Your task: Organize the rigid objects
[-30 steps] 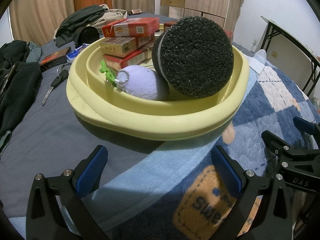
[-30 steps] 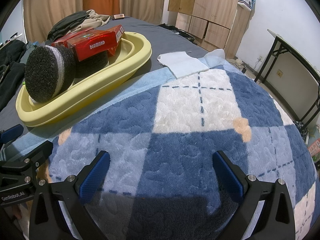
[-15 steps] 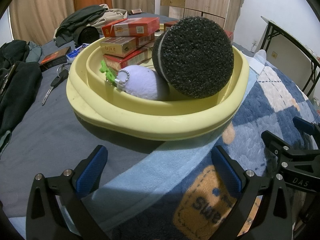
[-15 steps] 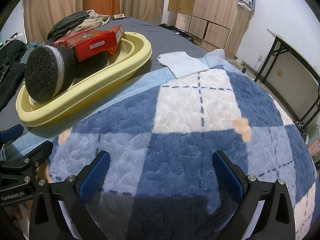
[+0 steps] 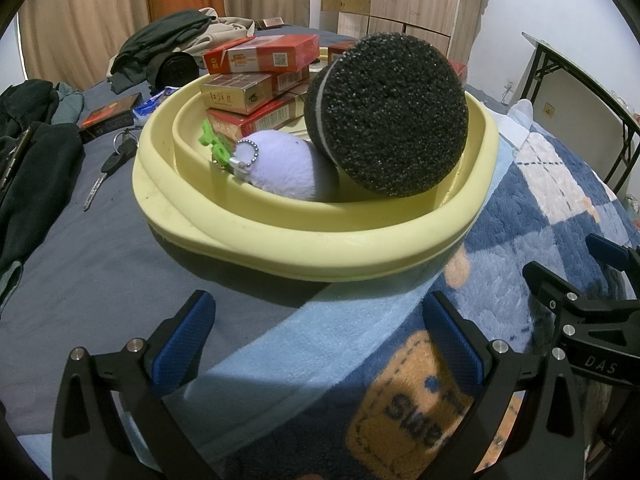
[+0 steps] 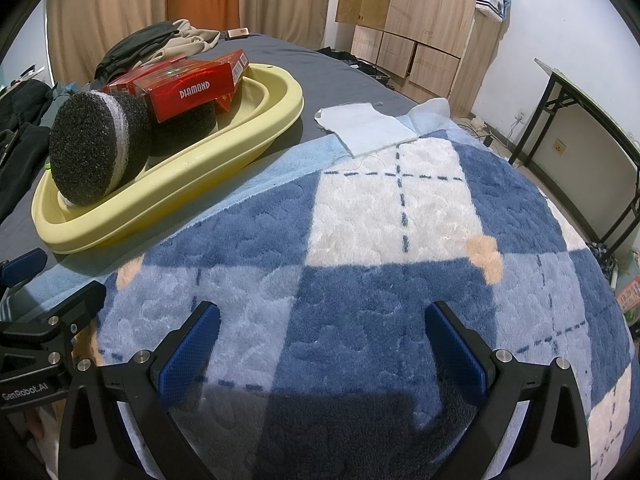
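Judging by the yellow basin (image 5: 320, 248), we are nearly done: it holds the stacked cigarette boxes (image 5: 256, 92), a black sponge disc (image 5: 392, 116) and a plush keychain (image 5: 288, 168). Left on the bed's grey sheet are a key (image 5: 108, 168) and a dark box (image 5: 108, 116). Our left gripper (image 5: 316, 336) and right gripper (image 6: 320, 340) hover low over the blanket (image 6: 380, 240), jaws apart, empty.

Ahead of left gripper (image 5: 318, 334), blue pads: pale yellow basin (image 5: 320, 248), black sponge disc (image 5: 394, 114) with white band, lilac plush (image 5: 286, 164), red/gold boxes (image 5: 260, 56). Under right gripper (image 6: 322, 344): blue/white checked blanket (image 6: 384, 248), dashed navy lines, peach dots.
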Demonstrator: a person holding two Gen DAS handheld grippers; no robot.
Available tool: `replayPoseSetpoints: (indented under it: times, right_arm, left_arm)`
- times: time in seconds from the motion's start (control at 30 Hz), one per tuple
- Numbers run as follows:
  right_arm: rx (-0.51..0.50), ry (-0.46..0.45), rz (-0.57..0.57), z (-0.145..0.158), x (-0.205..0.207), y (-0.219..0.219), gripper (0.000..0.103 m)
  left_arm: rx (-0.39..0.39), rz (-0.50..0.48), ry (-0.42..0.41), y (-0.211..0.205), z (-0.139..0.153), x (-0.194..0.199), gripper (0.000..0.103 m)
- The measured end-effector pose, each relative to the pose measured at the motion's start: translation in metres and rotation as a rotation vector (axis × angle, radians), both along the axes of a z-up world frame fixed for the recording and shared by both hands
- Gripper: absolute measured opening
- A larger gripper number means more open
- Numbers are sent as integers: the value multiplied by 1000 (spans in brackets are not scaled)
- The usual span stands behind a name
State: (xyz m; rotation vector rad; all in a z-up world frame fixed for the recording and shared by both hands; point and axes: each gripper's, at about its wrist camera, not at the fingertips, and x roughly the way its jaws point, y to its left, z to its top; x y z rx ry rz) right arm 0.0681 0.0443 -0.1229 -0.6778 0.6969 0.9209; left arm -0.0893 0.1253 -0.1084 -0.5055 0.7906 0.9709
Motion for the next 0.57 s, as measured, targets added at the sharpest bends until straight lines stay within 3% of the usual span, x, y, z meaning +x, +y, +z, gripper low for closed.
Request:
replayPoseSetpoints:
  times: [0.57]
  right_arm:
    - [0,0,0,0,0,0,103]
  left_arm:
    - [3,1,1,1,0,0,103]
